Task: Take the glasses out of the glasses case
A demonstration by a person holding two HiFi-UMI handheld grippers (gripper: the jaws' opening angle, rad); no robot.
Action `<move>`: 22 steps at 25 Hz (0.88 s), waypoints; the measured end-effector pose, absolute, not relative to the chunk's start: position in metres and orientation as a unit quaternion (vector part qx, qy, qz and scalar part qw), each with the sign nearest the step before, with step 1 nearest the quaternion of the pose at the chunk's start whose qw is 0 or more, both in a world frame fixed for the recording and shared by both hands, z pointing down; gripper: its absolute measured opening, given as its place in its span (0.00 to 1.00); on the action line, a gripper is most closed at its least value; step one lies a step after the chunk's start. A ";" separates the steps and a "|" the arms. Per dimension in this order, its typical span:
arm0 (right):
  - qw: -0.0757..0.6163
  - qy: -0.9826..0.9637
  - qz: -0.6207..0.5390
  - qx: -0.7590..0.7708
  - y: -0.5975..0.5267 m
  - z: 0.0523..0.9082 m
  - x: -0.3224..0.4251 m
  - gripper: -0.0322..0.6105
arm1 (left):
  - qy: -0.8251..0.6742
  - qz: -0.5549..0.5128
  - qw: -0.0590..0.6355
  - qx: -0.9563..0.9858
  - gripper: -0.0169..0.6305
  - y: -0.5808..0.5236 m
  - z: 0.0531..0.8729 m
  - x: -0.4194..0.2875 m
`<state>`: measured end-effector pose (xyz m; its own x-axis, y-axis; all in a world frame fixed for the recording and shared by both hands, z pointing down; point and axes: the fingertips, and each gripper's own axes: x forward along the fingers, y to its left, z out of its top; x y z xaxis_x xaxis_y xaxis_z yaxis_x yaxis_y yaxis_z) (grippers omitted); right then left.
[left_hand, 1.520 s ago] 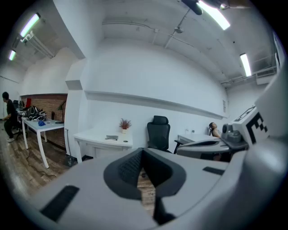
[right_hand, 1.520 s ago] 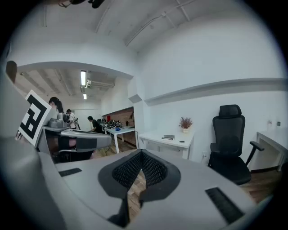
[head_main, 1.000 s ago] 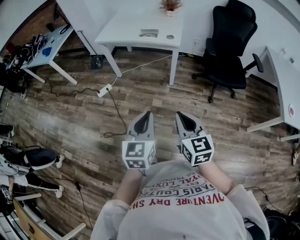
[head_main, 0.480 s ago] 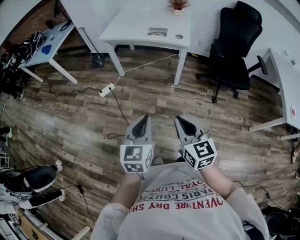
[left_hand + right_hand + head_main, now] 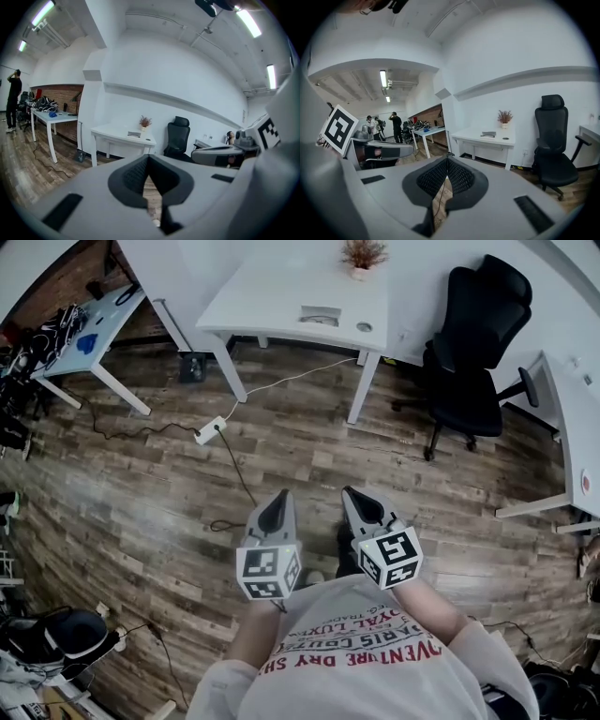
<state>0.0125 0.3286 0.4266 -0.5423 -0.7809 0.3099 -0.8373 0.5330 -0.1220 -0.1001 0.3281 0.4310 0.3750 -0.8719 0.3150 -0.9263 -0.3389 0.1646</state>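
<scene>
Far left stands a cluttered side table [image 5: 75, 338]; a power strip [image 5: 208, 430] lies on the wood floor [image 5: 141, 493], well clear of it.

The left gripper [image 5: 277, 502] is held at chest level. Its fingers are pressed together with nothing between them.

Ahead is the white desk [image 5: 272, 301]. A flat grey item [image 5: 321, 315] on it is judged to be the glasses case, lid apparently down. No glasses are visible. It is well apart from both grippers.

The right gripper [image 5: 361, 504], beside the left, is likewise closed and empty.

A black office chair [image 5: 473, 352] stands right of the desk.

Assessment: the step in hand is the approach. Recommend closing on the desk front, clear of the cable and chair, and parting both sets of jaws before reaching. One gripper should steady the case base while the other lifts the lid.
</scene>
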 end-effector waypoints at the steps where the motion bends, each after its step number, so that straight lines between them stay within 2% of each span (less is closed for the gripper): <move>1: 0.108 -0.872 0.129 0.460 0.318 0.427 0.013 0.07 | -0.557 0.086 0.158 0.811 0.03 0.318 0.431 -0.099; 9: 0.110 -0.887 0.138 0.426 0.209 0.424 0.039 0.07 | -0.588 0.086 0.159 0.788 0.03 0.222 0.428 -0.071; 22: 0.113 -0.894 0.132 0.414 0.042 0.410 0.131 0.07 | -0.605 0.080 0.165 0.775 0.03 0.065 0.425 0.013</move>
<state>0.1311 0.0419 0.4103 -0.6327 -0.7097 0.3100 -0.7689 0.6233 -0.1423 0.0132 0.0649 0.4254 0.2551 -0.9111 0.3237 -0.9639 -0.2131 0.1595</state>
